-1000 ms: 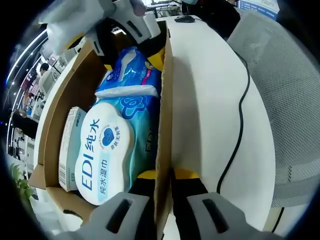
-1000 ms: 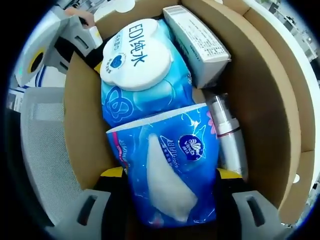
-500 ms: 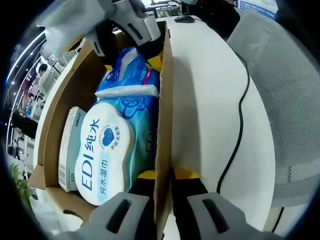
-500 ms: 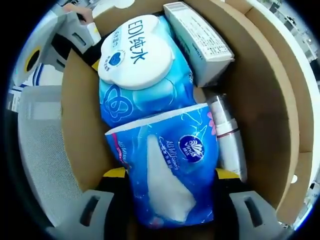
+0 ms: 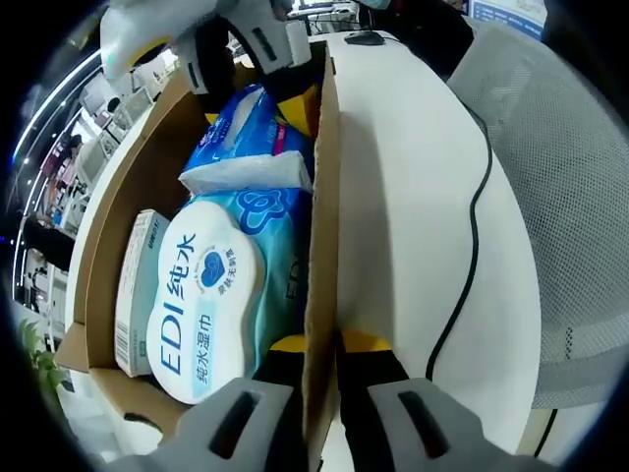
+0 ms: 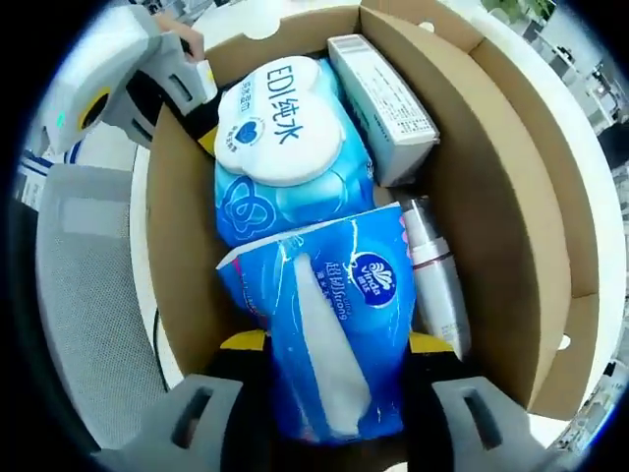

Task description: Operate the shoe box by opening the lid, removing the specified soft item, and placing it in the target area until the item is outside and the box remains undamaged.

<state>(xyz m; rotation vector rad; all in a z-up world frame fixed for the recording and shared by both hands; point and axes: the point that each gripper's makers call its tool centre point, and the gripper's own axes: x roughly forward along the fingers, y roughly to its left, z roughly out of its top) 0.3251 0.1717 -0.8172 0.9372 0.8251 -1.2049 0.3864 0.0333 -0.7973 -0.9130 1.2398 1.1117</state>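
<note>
The open cardboard shoe box [image 5: 322, 187] lies on a white table. My left gripper [image 5: 325, 343] is shut on its side wall, one yellow pad on each face. In the right gripper view it clamps that same wall at the upper left [image 6: 157, 84]. My right gripper [image 6: 334, 342] is shut on a blue soft tissue pack [image 6: 339, 324], held a little above the box [image 6: 501, 187]. From the left gripper view the tissue pack [image 5: 246, 147] tilts up at the far end, under the right gripper [image 5: 246, 44].
A blue wet-wipes pack with a white lid [image 6: 280, 133], a white carton [image 6: 383, 93] and a silver bottle [image 6: 435, 285] remain in the box. Beside the box, a black cable [image 5: 477, 216] crosses the table [image 5: 413, 197]. A grey mesh chair [image 5: 570, 147] stands beyond.
My right gripper has risen with the tissue pack, so the box looks smaller in its view and the pack's end has tipped up. The left gripper has stayed on the wall.
</note>
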